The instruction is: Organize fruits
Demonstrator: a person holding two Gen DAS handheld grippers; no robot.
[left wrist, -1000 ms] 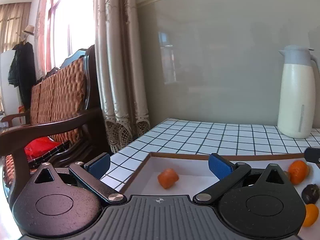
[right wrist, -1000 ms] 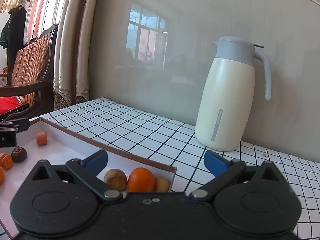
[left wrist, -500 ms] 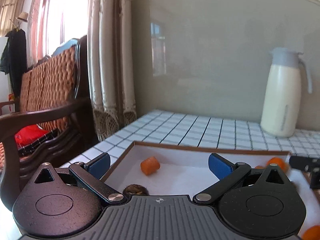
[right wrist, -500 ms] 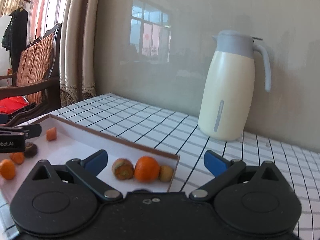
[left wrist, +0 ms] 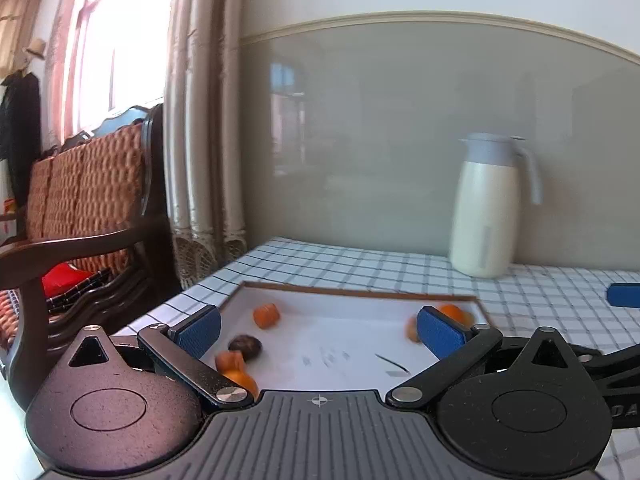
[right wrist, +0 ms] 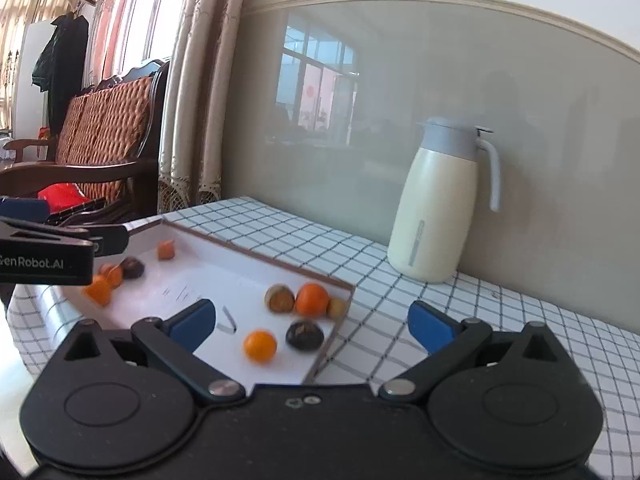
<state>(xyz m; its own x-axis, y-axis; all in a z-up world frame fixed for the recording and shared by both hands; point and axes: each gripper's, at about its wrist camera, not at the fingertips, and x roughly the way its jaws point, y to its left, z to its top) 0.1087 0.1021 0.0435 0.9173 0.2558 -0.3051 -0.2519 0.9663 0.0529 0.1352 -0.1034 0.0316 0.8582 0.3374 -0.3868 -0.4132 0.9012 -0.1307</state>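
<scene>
Hovering: both claws open over fruit tray.

Strong daylight enters from the window at ten o'clock, overexposed there; motion blur softens the fruits and thermos, and fisheye distortion bends the edges with dark corners.

My right gripper has bare white tray floor at 12 o'clock. Fruit crowds the 1 o'clock corner and 10 o'clock end, where my left gripper hangs. The jug blocks the counter at 2 o'clock.
</scene>
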